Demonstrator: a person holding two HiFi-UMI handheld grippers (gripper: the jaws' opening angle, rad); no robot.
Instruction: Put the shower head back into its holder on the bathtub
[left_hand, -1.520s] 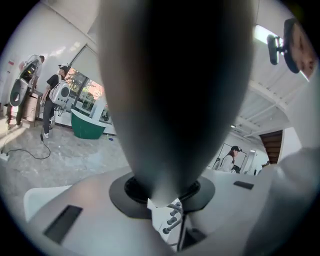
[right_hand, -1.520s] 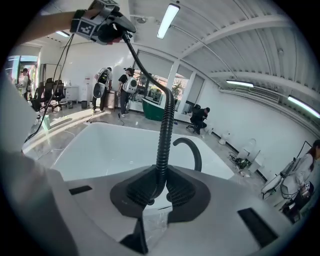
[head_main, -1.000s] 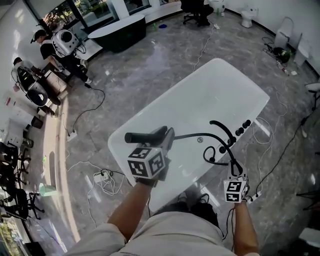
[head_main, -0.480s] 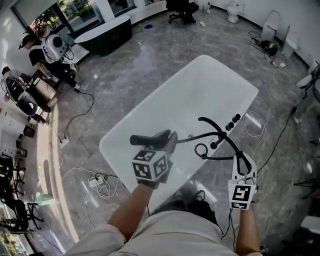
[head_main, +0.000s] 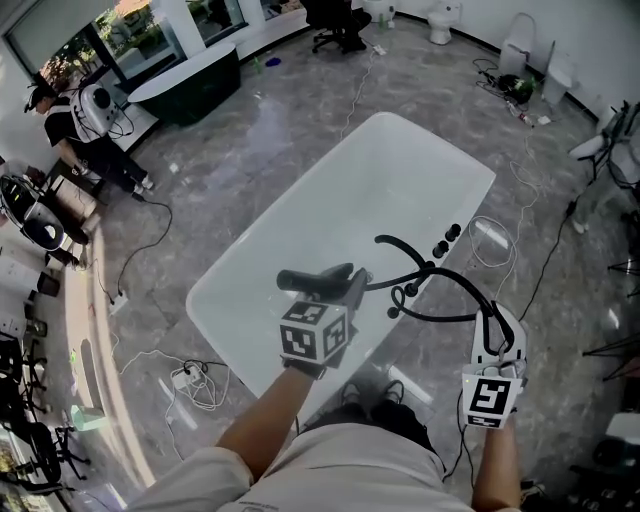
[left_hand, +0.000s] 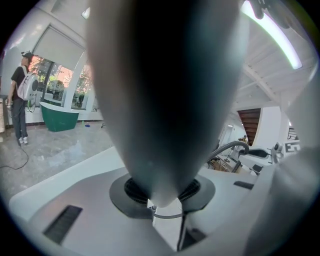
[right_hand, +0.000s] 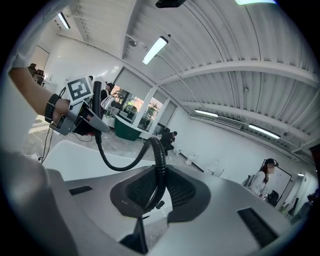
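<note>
Left gripper (head_main: 351, 286): is grasping black shower head (head_main: 306, 280) above white bathtub (head_main: 400, 170). Right gripper (head_main: 496, 321): is clamping black corrugated hose (right_hand: 160, 160).

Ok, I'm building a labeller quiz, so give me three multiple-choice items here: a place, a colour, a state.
1. Where is the black cylindrical shower head? A) in the left hand-held gripper; B) on the floor; C) in its holder.
2. What colour is the smooth oval bathtub beneath the shower head? A) green; B) white; C) black.
3. The right hand-held gripper is: A) open and empty; B) shut on the shower head; C) shut on the black ribbed hose.
Answers: A, its handle sits between those jaws; B, the head view shows a white shell; C, its jaws pinch the hose.
</note>
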